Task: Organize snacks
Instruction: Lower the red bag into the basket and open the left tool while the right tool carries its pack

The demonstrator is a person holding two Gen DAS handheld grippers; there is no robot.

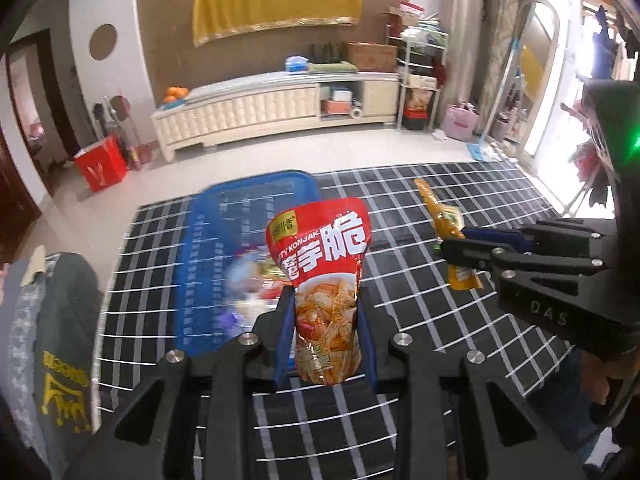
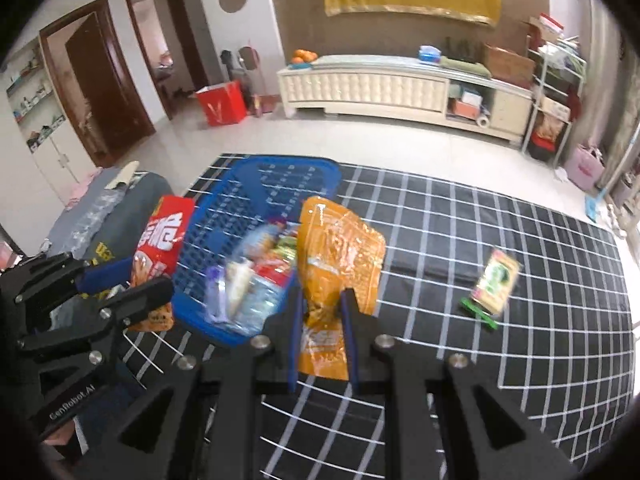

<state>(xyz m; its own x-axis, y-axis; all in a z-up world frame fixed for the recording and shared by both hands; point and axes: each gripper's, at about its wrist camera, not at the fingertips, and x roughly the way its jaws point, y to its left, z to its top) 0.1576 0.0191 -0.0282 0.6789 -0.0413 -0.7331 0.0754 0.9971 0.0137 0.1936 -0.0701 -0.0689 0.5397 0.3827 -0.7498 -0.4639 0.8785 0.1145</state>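
Left wrist view: left hand-held gripper (image 1: 326,336) clamped on a red konjak snack pouch (image 1: 322,276), blue pads pressing on its lower half from both sides. Pouch stands upright between the fingers, printed face toward the camera, clear of the surface below. Behind it, a blue slotted basket (image 1: 248,216) sits on the desk (image 1: 440,312), which is covered by a black cloth with a white grid. Basket contents blurred here; several wrappers, not identifiable. At right of this view, right hand-held gripper (image 1: 444,246) seen side-on, holding an orange packet (image 1: 448,224) edge-on above the cloth.

Right wrist view: right hand-held gripper (image 2: 322,336) closed narrow on the orange packet (image 2: 340,256), pads gripping its lower part; the packet rises between the fingers, crinkled and glossy, leaning slightly toward the right. Blue basket (image 2: 280,184) just left of it, holding a heap of mixed wrapped snacks (image 2: 256,272), blurred. Left hand-held gripper (image 2: 132,280) at the left edge with the red pouch (image 2: 164,236), beside the basket's left wall. One small green-and-yellow packet (image 2: 494,284) lies flat on the cloth, well apart from the basket, toward the right. Grey garment with yellow print (image 1: 64,368) on the left beside the desk.
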